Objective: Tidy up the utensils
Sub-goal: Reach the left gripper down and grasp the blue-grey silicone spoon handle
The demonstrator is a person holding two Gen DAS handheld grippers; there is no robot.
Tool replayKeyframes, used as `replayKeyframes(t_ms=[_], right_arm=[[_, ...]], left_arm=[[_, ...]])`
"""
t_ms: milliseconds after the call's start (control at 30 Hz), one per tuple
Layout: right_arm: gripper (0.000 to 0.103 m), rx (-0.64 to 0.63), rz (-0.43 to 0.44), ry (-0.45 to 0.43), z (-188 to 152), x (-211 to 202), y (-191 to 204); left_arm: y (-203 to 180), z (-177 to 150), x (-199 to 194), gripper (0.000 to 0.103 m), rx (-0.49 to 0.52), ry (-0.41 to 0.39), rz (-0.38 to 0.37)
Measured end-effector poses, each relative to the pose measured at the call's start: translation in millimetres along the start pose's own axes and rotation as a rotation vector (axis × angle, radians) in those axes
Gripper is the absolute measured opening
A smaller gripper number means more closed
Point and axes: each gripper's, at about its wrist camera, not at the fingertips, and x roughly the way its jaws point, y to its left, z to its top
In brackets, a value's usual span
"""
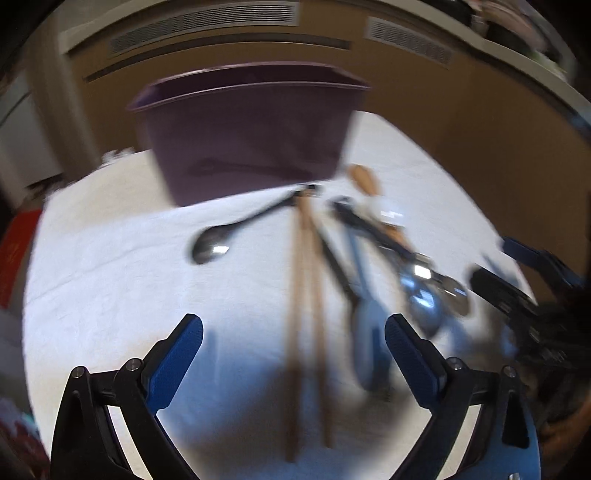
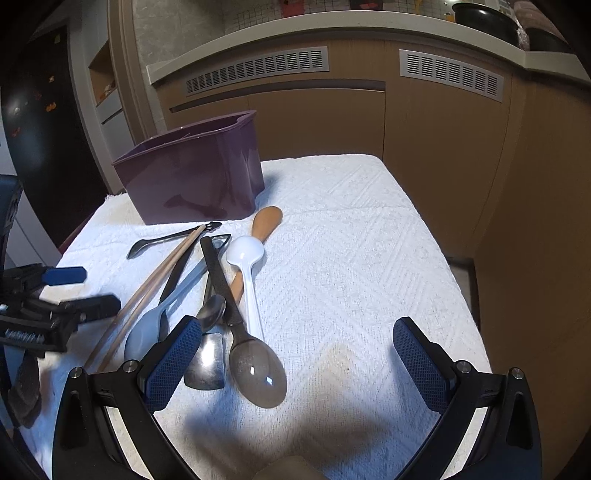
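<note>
My right tool [image 2: 297, 363], jaws wide and empty, hangs over the smoky translucent plastic spoon [image 2: 258, 376], lower centre, seemingly lining up a pick for the purple plastic bin [image 2: 192, 177].

No text, label, brand, number or sign can be read in either view; the small coloured bits on the dark door [image 2: 33, 110] at far left are too small to tell.

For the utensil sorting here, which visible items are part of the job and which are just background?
Job:
purple caddy
wooden chopsticks
white spoon
wooden spoon
large grey spoon
small black spoon

Background:
white towel
cabinet vents
black pot
</note>
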Motion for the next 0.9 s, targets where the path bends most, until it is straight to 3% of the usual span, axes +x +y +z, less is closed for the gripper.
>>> replayKeyframes(t_ms=[67,167,233,300,433,567,633,900], right_arm=[[0.103,0.020,0.005,-0.001,-0.2,-0.2,-3.7],[0.103,0.057,0.015,0.006,0.0,1.7,-10.6],[0.103,0.084,0.027,0.014,0.4,3.6,-15.3],[0.103,0.112,0.036,0.015,0.9,3.9,-20.8],[0.103,0.150,0.038,0.005,2.3,-1.2,-30.5],[0.103,0.166,0.008,-0.003,1.2,-10.0,-40.4],[0.103,0.163,-0.010,0.000,-1.1,-14.5,-44.5],[0.103,0.117,-0.040,0.004,-8.7,-26.5,-48.7]], left_arm=[[-19.7,-6.3,-3.0,0.094,0.097,0.003,-0.053],[-43.0,-15.0,-4.4,0.078,0.205,0.008,-0.018],[-55.5,-17.1,-0.8,0.059,0.239,0.036,-0.002],[-59.7,-16.4,2.6,0.053,0.247,0.052,-0.001],[-60.4,-8.3,5.6,0.052,0.212,0.069,-0.018],[-33.0,12.1,21.1,0.051,0.006,0.140,-0.066],[-20.5,18.4,30.2,0.046,-0.084,0.169,-0.071],[-34.6,24.6,48.5,0.046,-0.060,0.212,-0.034]])
